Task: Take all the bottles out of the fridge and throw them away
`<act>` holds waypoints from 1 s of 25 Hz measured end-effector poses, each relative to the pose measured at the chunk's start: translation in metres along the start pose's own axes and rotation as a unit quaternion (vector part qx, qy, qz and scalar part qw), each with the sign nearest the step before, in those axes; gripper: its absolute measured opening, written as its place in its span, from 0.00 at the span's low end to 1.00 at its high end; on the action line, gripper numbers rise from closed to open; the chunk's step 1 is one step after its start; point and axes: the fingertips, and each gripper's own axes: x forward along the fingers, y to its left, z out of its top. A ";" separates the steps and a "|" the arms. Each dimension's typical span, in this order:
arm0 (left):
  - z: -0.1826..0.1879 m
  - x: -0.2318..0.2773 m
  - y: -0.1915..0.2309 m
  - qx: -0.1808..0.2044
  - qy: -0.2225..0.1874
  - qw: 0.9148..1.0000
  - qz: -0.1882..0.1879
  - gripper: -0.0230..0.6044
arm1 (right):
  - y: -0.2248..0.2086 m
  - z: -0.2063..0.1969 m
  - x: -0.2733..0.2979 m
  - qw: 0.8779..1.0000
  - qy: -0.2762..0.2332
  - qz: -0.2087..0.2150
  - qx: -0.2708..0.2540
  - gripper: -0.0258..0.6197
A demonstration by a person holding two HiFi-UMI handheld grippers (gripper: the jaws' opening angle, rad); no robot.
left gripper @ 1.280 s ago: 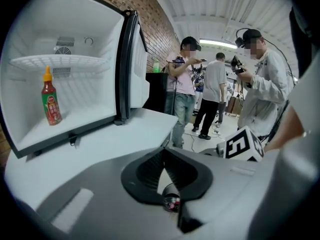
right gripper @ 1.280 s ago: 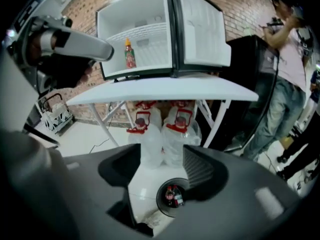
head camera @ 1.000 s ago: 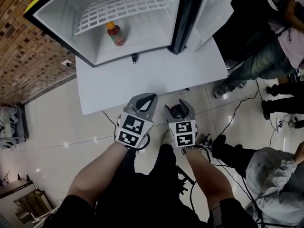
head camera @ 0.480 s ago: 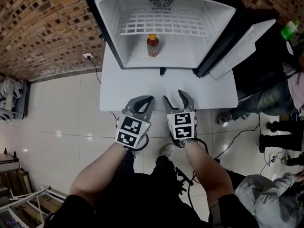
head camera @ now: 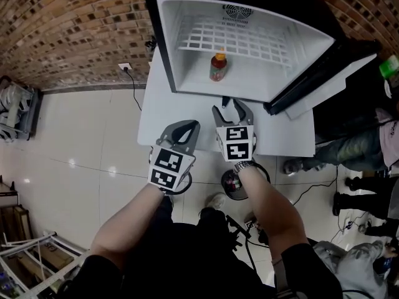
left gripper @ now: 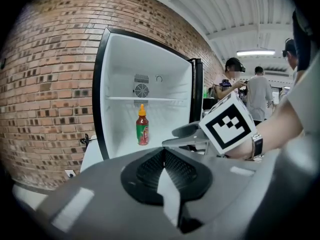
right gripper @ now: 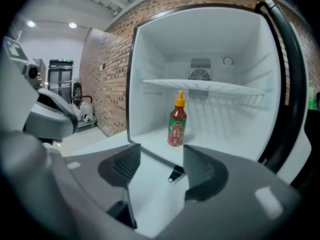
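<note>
One red sauce bottle (head camera: 217,67), orange-capped, upright on the floor of the open fridge (head camera: 177,42), upper centre of the head view, under the wire shelf (head camera: 243,39). Probably rigid, light, smooth-sided and easy to tip; best taken across the labelled body, not the narrow neck. Right gripper (head camera: 229,108): jaws spread wide, empty, aimed at the bottle but well short of it. Left gripper (head camera: 189,128): pads pressed together on nothing, lower left of its partner.

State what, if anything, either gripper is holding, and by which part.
Nothing is held. The left gripper is shut and empty; the right gripper is open and empty. The bottle stands untouched in the fridge.
</note>
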 end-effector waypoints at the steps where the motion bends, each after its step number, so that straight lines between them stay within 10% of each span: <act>1: 0.000 0.000 0.003 -0.002 0.000 1.000 0.002 0.04 | -0.002 0.002 0.006 1.000 0.002 -0.001 -0.002 0.46; 25: -0.024 -0.003 0.074 -0.021 0.029 0.998 0.052 0.04 | -0.050 0.024 0.145 0.998 0.047 -0.032 -0.002 0.46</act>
